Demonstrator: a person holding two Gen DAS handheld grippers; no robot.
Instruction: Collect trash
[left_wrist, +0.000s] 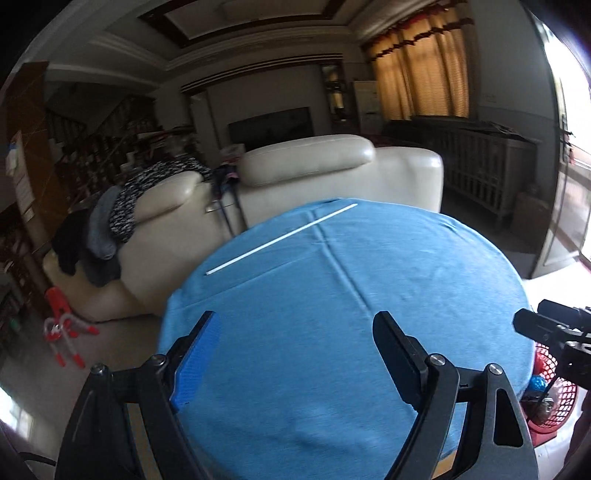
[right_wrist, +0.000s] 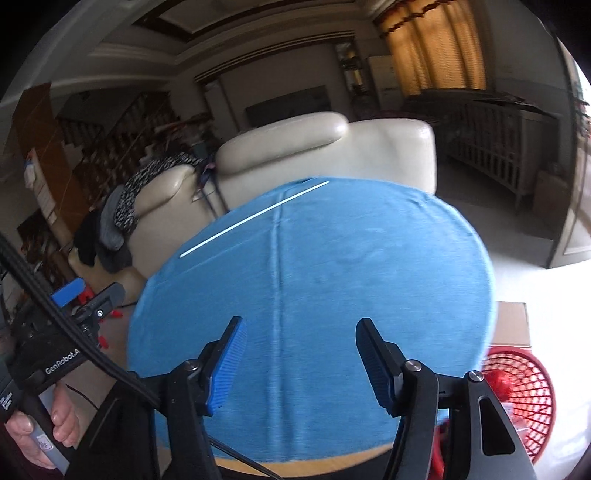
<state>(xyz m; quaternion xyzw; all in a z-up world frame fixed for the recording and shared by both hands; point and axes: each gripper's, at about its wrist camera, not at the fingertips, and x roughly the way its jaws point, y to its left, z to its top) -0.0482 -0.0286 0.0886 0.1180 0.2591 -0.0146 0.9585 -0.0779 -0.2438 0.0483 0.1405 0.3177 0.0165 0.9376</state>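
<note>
A round table with a blue cloth (left_wrist: 332, 295) (right_wrist: 314, 266) fills both views. A thin white stick (left_wrist: 280, 239) (right_wrist: 255, 218) lies on its far left part. My left gripper (left_wrist: 295, 325) is open and empty above the near part of the cloth. My right gripper (right_wrist: 301, 332) is open and empty, also above the near part. A red mesh basket (right_wrist: 517, 398) (left_wrist: 554, 402) stands on the floor at the table's right, with trash inside. The right gripper's body (left_wrist: 554, 328) shows at the left wrist view's right edge.
A cream leather sofa (left_wrist: 332, 166) (right_wrist: 332, 151) draped with clothes (left_wrist: 122, 214) stands just behind the table. A cardboard piece (right_wrist: 511, 325) lies by the basket. A red and white toy (left_wrist: 62, 332) lies on the floor at left. A cabinet (left_wrist: 480, 166) stands at the right.
</note>
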